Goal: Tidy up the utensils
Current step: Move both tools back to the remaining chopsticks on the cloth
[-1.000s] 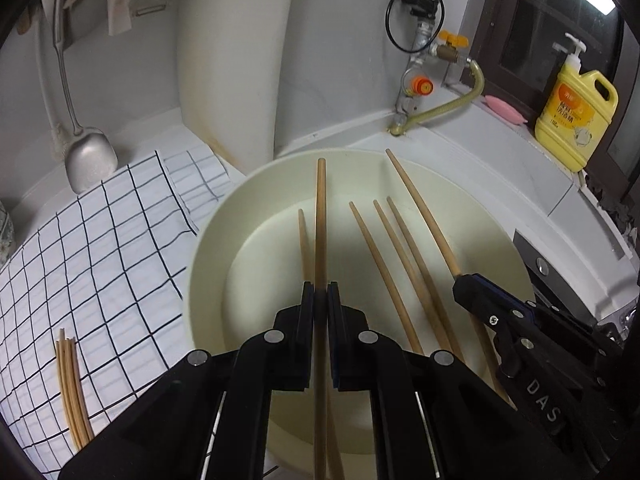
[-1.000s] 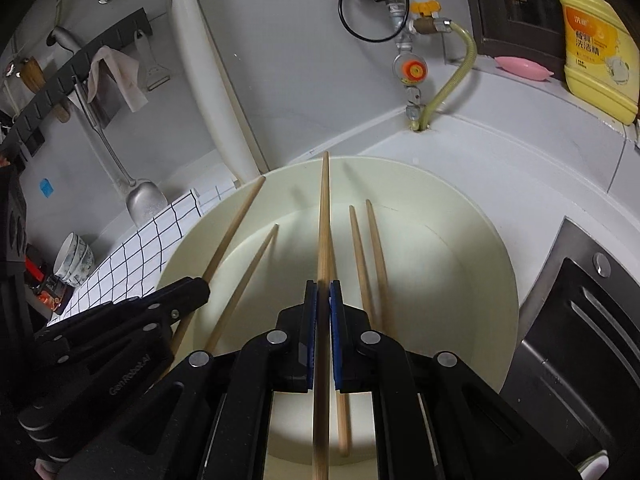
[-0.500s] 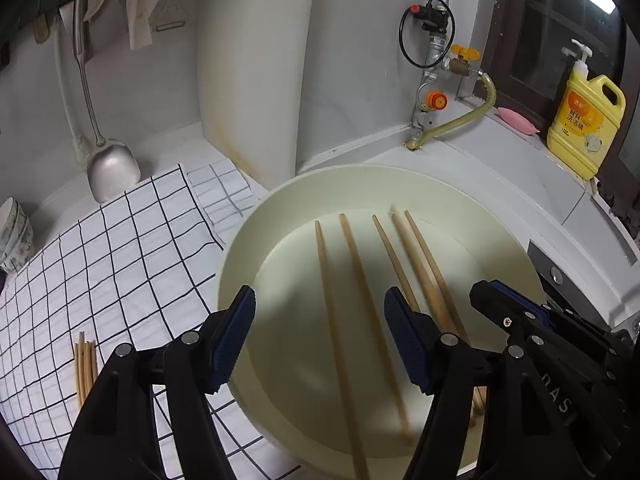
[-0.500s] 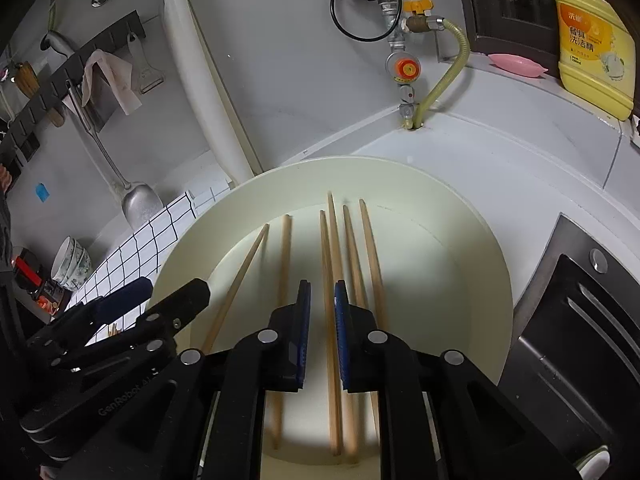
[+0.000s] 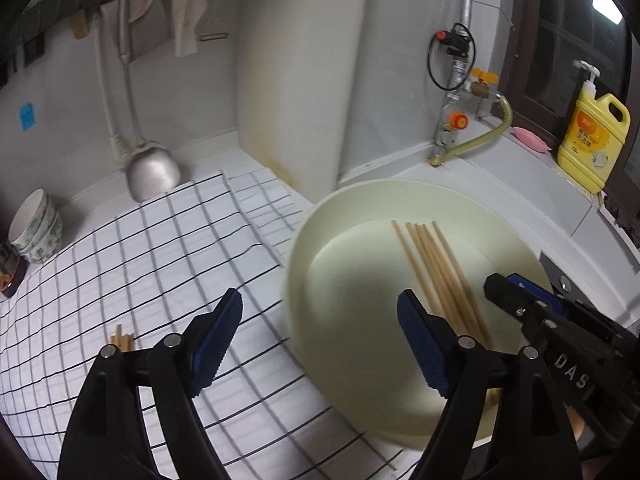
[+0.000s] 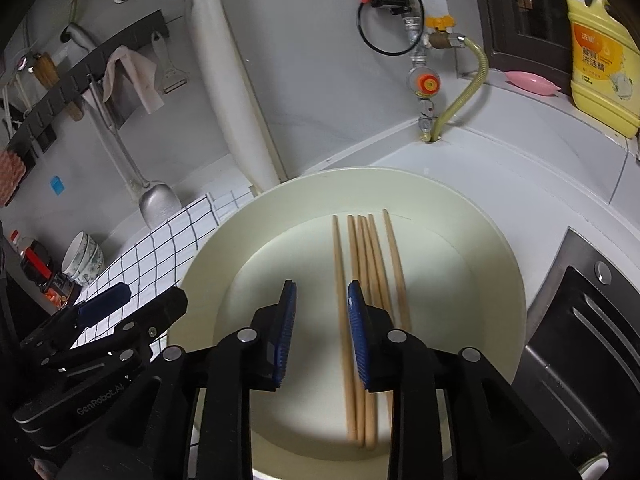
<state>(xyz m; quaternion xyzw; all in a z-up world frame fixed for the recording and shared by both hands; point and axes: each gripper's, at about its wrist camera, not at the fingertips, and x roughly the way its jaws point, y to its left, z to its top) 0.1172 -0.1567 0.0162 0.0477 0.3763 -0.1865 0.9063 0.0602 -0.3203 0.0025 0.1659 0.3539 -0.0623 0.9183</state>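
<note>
Both my grippers are spread wide and holding nothing: left gripper over the black-checked white cloth, right gripper above the wooden chopsticks lying side by side in the cream round basin. I guess they're gathered there for easy grabbing. Their near ends hide behind my fingers, and the count is blurry.

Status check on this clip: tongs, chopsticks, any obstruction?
Left tongs open, empty, over the checked cloth. Right tongs open above the basin. Chopsticks loose in basin; a few on cloth. Nothing blocking.
</note>
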